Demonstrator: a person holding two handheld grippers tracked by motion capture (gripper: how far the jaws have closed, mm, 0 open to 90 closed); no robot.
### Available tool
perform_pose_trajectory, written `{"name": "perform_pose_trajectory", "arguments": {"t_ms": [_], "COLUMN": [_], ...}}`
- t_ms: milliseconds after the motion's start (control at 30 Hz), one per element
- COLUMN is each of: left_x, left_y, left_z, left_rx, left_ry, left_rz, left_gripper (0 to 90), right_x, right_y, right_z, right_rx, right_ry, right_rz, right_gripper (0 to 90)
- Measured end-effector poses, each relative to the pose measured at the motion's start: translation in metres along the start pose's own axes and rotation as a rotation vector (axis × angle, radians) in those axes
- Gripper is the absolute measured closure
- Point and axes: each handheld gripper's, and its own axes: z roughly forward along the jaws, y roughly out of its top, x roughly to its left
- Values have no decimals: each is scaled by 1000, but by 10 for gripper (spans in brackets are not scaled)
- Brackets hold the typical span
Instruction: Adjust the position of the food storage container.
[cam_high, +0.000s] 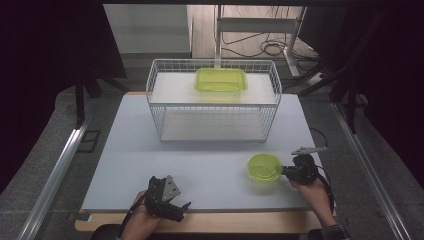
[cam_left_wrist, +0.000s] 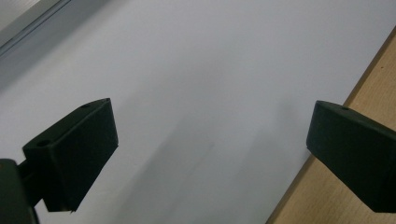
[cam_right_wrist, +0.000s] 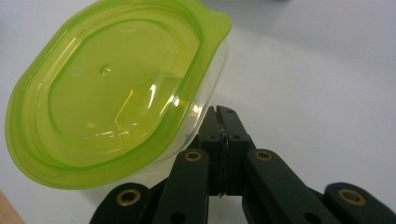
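Green and translucent, the lidded round container sits on the white table near its front right edge, and your right gripper is at its right-hand side with both jaws pressed flat together. In the right gripper view that shut tip lies right under the overhanging rim of the green lid, against the clear wall below it; I can't tell whether anything is pinched between the pads, and it looks more like a nudge than a hold. If you mean to push the container, keep the tip low against the wall rather than the lid's lip, so the lid doesn't lever up and the tub doesn't tip. If you mean to lift it, you'll likely need to spread the jaws first and take the rim squarely. Move slowly: a light plastic tub will probably skate on this smooth surface. Your left gripper rests near the front edge with its jaws wide apart and nothing between them, well clear of the container. The wire basket with a rectangular green-lidded box on its shelf stands farther back.
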Motion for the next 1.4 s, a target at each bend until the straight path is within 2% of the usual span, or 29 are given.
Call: {"name": "perform_pose_trajectory", "arguments": {"t_ms": [100, 667, 1133, 1267, 1400], "left_x": [0, 0, 1, 1, 1], "left_y": [0, 0, 0, 0, 0], "left_z": [0, 0, 0, 0, -2], "left_rx": [4, -1, 4, -2, -2], "left_ry": [1, 3, 5, 5, 6], "left_rz": [4, -2, 3, -1, 4], "left_gripper": [21, 21, 21, 21, 21], "right_x": [7, 55, 91, 97, 94], "right_y": [3, 20, 26, 26, 25], "right_z": [5, 37, 57, 60, 54], "right_rx": [0, 18, 34, 40, 32], "right_ry": [26, 114, 181, 170, 101], "right_rz": [-5, -104, -154, -178, -215], "right_gripper": [892, 891, 891, 881, 830]}}
